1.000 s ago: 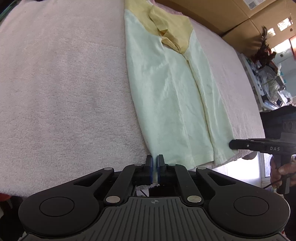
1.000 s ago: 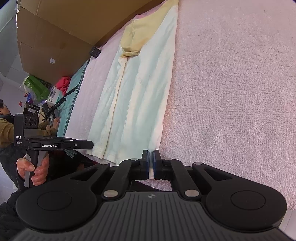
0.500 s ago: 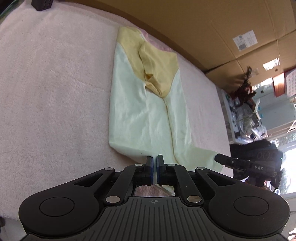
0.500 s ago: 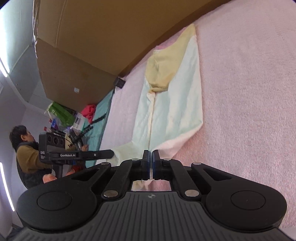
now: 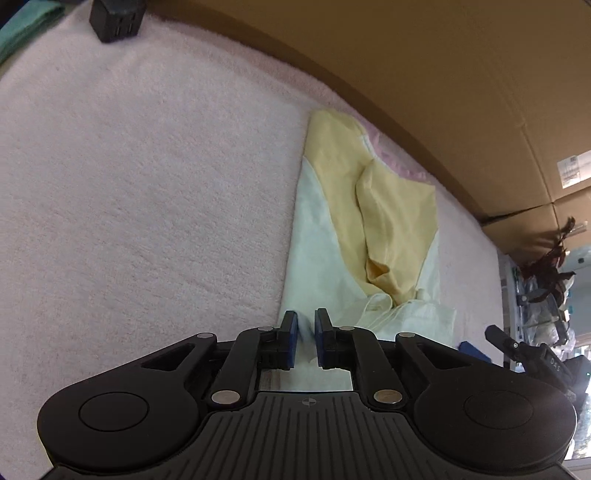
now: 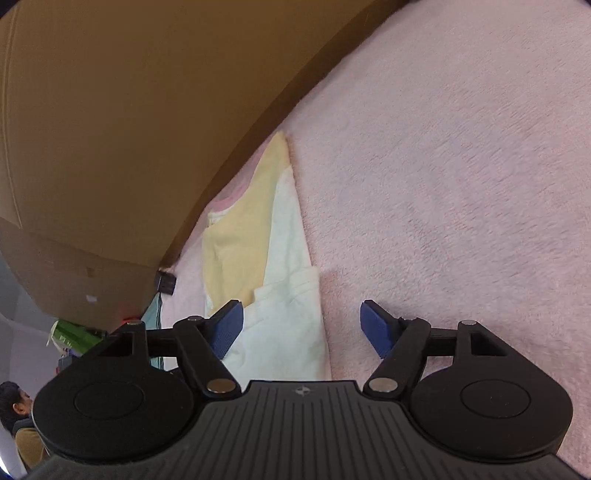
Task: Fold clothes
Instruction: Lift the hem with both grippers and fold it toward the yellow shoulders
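Observation:
A pale green garment with a yellow top lies on the pink fleece blanket, its lower half folded up over the upper half. My left gripper is slightly open, with the folded hem between its blue pads. My right gripper is wide open just above the garment's folded edge, holding nothing. The right gripper's tip also shows in the left wrist view.
Large cardboard boxes line the far edge of the blanket. A small black device sits at the blanket's far corner beside a teal cloth. Cluttered shelves stand at the right. A person sits at the left.
Both grippers carried the garment's bottom hem forward over the upper half, folding it in two. Both were shut on the hem; the right has opened wide and the left has parted slightly.

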Available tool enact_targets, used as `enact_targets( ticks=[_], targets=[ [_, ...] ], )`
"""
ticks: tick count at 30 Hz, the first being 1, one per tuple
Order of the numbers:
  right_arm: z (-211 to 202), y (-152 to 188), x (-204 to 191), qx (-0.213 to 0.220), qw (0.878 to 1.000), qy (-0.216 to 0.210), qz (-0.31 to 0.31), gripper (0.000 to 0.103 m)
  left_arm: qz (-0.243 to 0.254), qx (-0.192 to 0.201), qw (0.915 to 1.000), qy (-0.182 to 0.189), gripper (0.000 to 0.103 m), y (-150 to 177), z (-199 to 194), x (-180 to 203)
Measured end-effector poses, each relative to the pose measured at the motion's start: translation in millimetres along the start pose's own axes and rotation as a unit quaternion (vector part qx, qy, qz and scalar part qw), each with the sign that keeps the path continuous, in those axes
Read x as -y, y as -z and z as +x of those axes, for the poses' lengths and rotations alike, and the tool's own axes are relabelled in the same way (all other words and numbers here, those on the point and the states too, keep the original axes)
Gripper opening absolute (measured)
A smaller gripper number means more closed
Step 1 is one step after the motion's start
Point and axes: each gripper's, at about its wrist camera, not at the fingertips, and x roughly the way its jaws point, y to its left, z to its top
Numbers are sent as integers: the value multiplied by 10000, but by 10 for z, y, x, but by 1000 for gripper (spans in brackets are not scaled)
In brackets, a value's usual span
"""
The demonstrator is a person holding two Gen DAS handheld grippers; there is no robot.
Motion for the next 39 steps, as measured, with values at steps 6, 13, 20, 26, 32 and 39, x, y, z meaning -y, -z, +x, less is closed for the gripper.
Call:
enact_targets(
  ticks=[6, 13, 20, 26, 32, 39],
  targets=[
    [-159, 220, -246, 45, 9929, 37, -1185, 31, 185, 612, 9974, 323, 43, 19, -314, 174],
    [288, 437, -872, -186, 9403, 784, -3306, 27, 1535, 200, 9879, 110, 47, 417, 44, 647],
    [742, 269, -860, -407, 9277, 1187, -3515, 21, 1270, 354, 9911, -170, 48, 141, 541, 537],
    [516, 261, -1007, -92, 9445, 660, -3217, 26, 957, 748, 9923, 232, 59, 110, 268, 450],
    [1076, 477, -1170, -578, 9325, 789, -3477, 26, 1009, 417, 9939, -179, 60, 88, 628, 528],
    [647, 418, -1176, 39, 9309, 797, -3564, 28, 934, 1026, 9901, 201, 89, 204, 39, 481]
  ],
)
